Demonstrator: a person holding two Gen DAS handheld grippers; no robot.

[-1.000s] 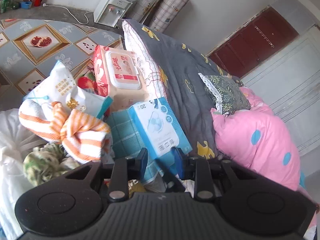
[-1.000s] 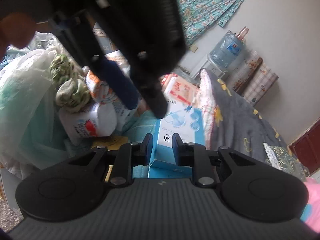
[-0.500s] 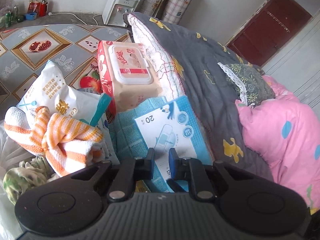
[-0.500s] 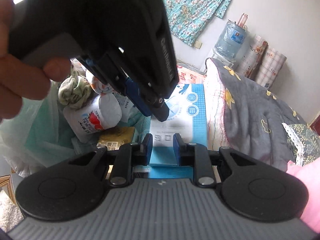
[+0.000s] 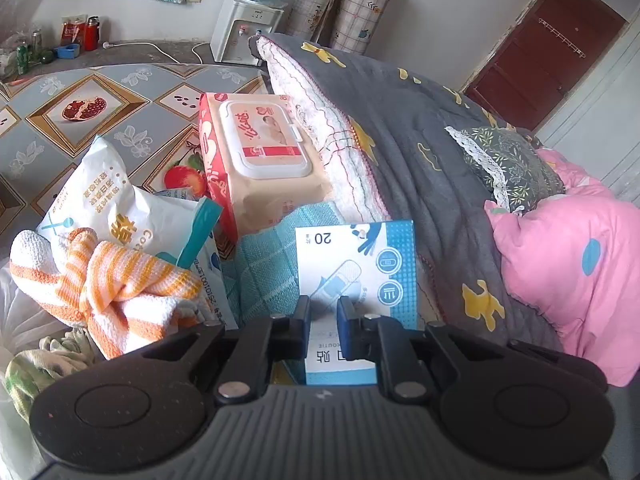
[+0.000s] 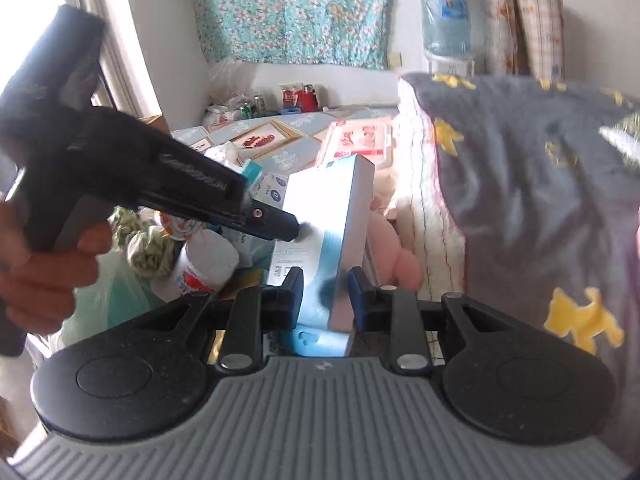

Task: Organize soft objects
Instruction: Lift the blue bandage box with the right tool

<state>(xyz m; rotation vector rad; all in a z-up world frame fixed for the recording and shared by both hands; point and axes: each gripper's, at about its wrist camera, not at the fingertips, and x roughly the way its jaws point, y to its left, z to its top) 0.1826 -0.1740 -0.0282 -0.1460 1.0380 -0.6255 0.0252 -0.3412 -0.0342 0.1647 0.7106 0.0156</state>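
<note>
Blue plaster box [image 5: 356, 276] sits pinched in the left hand-held gripper [image 5: 323, 320], right hand-held gripper [image 6: 325, 294] opening around it, wipes pack [image 5: 256, 152] and striped towel [image 5: 108, 280] crowding close.

Left gripper [image 5: 323, 308] jaws closing to narrow gap; right gripper [image 6: 325, 280] jaws opening, astride box [image 6: 320, 208].

One blue box [image 5: 356, 264], one wipes pack [image 5: 260, 148], two pouches [image 5: 104, 200].

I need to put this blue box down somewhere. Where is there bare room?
Bare patterned mat lies beyond the wipes pack, toward the wall. Crowded: the striped towel and white bag to its left, the grey quilt to its right.
</note>
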